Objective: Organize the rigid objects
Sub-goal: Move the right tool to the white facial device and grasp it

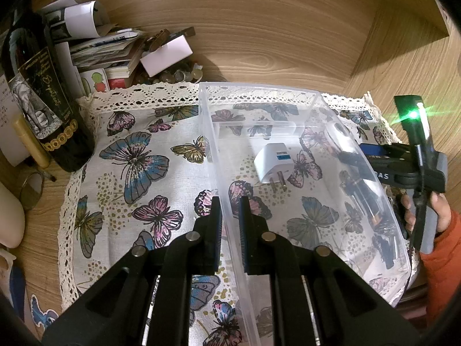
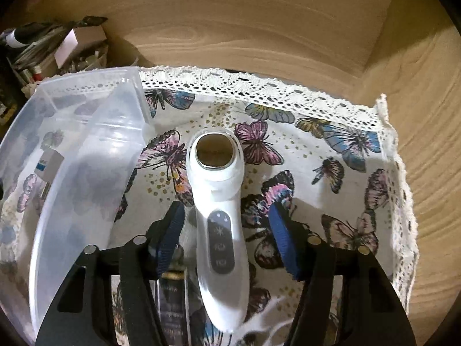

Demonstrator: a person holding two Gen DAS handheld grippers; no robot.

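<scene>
A clear plastic bin (image 1: 288, 92) stands on the butterfly cloth (image 1: 138, 150); it also shows at the left of the right wrist view (image 2: 86, 150). A white plug adapter (image 1: 272, 163) lies inside it. My left gripper (image 1: 230, 216) is shut on the bin's left wall. A white handheld beauty device (image 2: 219, 216) with a round metal head lies on the cloth right of the bin. My right gripper (image 2: 227, 230) is open, its blue-padded fingers (image 2: 281, 239) on either side of the device's handle without touching. The right gripper body shows in the left wrist view (image 1: 403, 170), beyond the bin's right wall.
A dark wine bottle (image 1: 37, 101) stands at the cloth's left edge. Stacked papers, booklets and a white box (image 1: 165, 54) clutter the back left. A dark tube-like item (image 2: 173, 302) lies under my right gripper. Wooden walls (image 1: 288, 28) enclose the back and right.
</scene>
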